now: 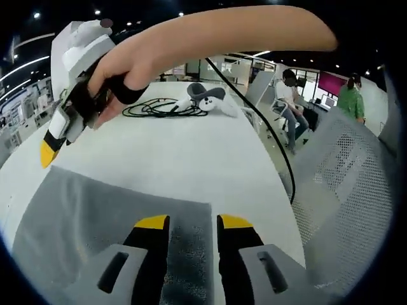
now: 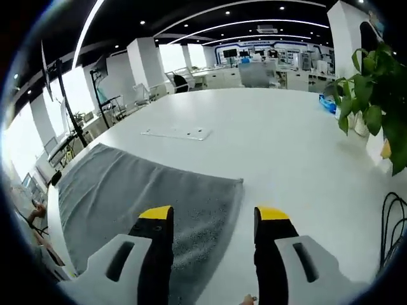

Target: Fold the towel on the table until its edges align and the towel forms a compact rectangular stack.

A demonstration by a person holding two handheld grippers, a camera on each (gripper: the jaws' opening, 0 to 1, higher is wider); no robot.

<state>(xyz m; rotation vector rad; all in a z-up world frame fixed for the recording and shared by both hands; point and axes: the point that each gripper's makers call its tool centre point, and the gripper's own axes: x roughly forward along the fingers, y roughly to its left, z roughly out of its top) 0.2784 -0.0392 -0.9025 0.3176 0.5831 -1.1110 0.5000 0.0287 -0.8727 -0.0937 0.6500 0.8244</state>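
1 flat grey terry towel (image 1: 108,216) lies on 1 white table (image 1: 191,152); 2 yellow-tipped grippers, 1 coiled black cable (image 1: 156,108), 1 green leafy plant (image 2: 375,82), 2 seated people.

Grey towel (image 2: 146,190), white table (image 2: 286,146)

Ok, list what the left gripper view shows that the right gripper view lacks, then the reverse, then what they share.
Left gripper view: a hand holding the right gripper, a black cable coil, a mesh chair and seated people. Right gripper view: a potted plant, a flat clear plate on the table and white pillars. Shared: the grey towel lying flat on the white table.
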